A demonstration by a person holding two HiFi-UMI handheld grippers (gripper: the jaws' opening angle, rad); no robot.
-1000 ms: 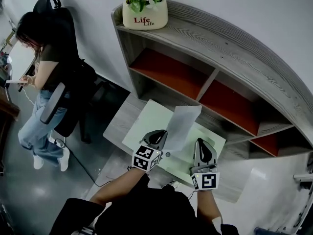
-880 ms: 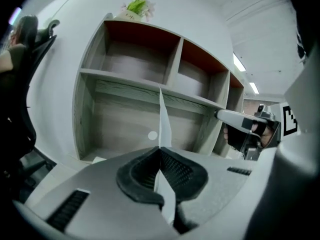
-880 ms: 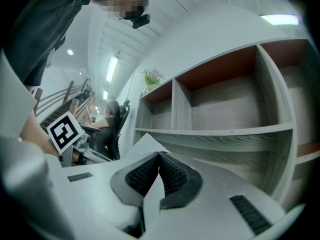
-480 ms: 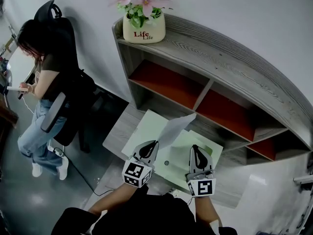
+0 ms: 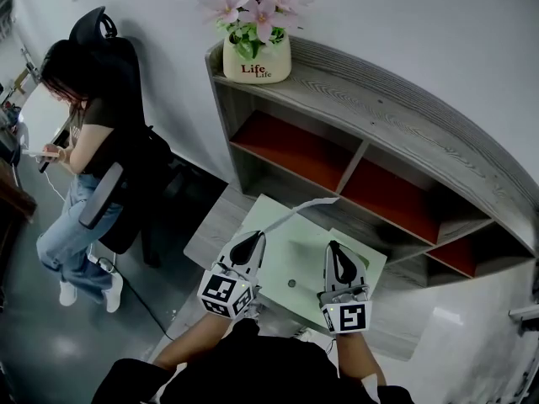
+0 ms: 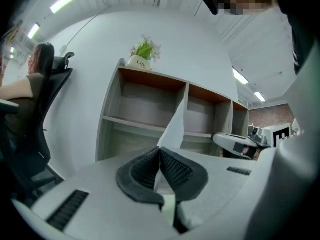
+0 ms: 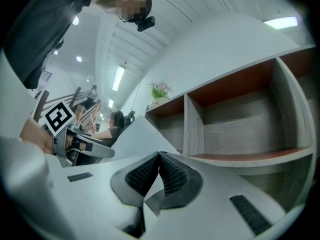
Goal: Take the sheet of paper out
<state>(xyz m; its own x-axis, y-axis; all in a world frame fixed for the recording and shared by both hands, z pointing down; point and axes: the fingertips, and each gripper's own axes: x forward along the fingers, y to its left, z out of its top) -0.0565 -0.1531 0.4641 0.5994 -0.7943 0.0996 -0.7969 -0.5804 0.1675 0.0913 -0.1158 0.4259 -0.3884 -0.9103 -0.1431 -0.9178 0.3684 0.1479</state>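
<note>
A seated person (image 5: 80,141) in an office chair (image 5: 135,183) occupied the far left, well apart from the work. A flower pot (image 5: 257,57) stood at the left end of the grey shelf unit (image 5: 379,116). In front of it, a low table (image 5: 210,230) carried a pale green mat (image 5: 290,259). The left gripper (image 5: 253,239) was clenched on the sheet of paper (image 6: 175,126). The sheet was held clear above the mat and rose towards the shelves, screening part of them. The right gripper (image 5: 334,247) was closed tip to tip over the mat's right side; whether it pinched anything thin was unclear.
</note>
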